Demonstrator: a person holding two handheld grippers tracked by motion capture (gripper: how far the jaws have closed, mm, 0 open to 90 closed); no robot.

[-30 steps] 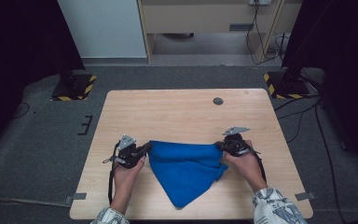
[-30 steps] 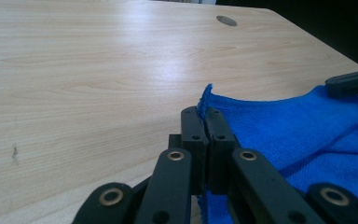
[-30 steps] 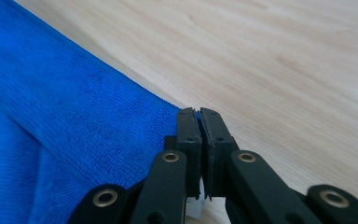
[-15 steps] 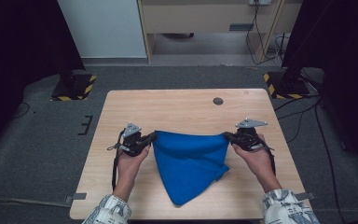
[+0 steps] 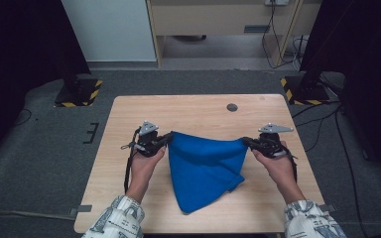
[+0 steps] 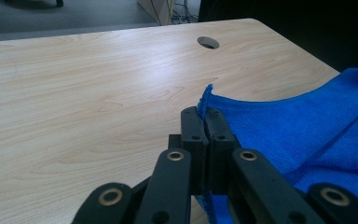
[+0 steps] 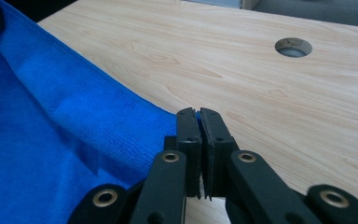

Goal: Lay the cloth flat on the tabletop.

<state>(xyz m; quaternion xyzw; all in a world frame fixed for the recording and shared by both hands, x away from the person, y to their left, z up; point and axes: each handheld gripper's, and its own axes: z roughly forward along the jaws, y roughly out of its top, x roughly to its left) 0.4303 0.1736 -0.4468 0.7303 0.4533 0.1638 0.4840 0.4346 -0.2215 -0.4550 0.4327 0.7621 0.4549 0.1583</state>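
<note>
A blue cloth (image 5: 203,166) hangs between my two grippers above the wooden table (image 5: 198,111), its lower point trailing toward the front edge. My left gripper (image 5: 167,138) is shut on the cloth's left corner; in the left gripper view the jaws pinch the blue hem (image 6: 205,100) between them at the left gripper (image 6: 207,114). My right gripper (image 5: 245,141) is shut on the right corner; in the right gripper view the cloth (image 7: 51,135) spreads to the left of the closed right gripper (image 7: 196,114). The cloth's top edge stretches nearly taut between the two.
A round cable hole (image 5: 232,107) sits near the table's far right. Black stands with yellow-striped bases (image 5: 77,94) flank the table on the floor. A person's forearms in patterned sleeves (image 5: 114,218) come in from the bottom.
Both grippers have risen and moved farther from the front edge with the cloth's corners, and spread apart. The cloth now hangs higher, more stretched along its top edge.
</note>
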